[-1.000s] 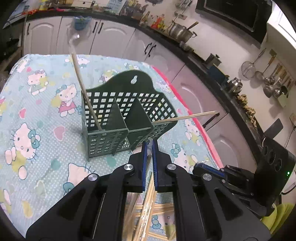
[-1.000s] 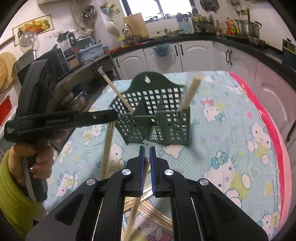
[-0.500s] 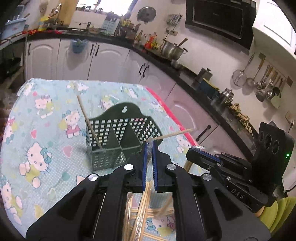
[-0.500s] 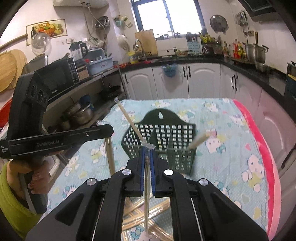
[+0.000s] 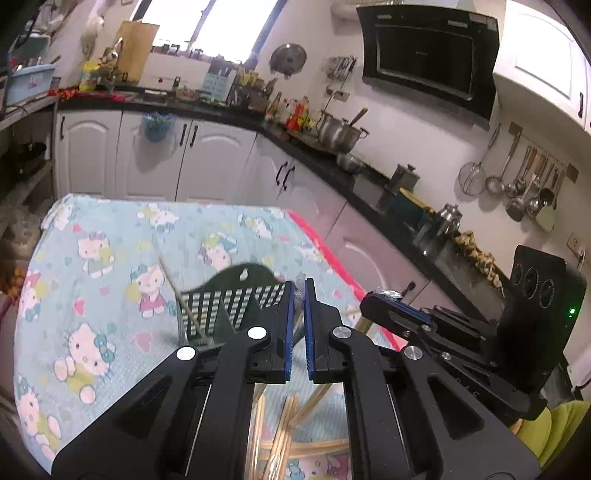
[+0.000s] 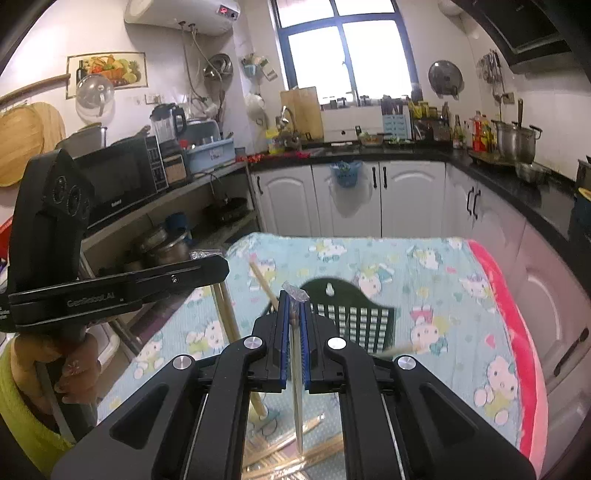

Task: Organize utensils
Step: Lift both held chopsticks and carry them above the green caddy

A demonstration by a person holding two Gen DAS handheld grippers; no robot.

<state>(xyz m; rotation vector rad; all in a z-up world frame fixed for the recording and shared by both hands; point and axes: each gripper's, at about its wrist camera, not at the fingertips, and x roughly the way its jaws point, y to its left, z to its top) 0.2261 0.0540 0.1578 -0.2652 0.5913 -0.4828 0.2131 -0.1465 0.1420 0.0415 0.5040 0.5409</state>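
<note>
Chopsticks: one pinched upright in your right gripper (image 6: 292, 325), one in your left gripper (image 5: 299, 314), both above the green caddy (image 6: 351, 314) and the loose pile (image 5: 291, 443); light, stiff, slippery wood, so grip mid-shaft, firmly.

We read "GenRobot.AI" in pale letters along the side of the left gripper (image 6: 207, 269), seen from the right wrist camera. The microwave (image 6: 122, 181) on the shelf carries a small white brand name low on its front, too blurred for us to make out. The water heater (image 6: 181, 14) shows red digits that we cannot read.
</note>
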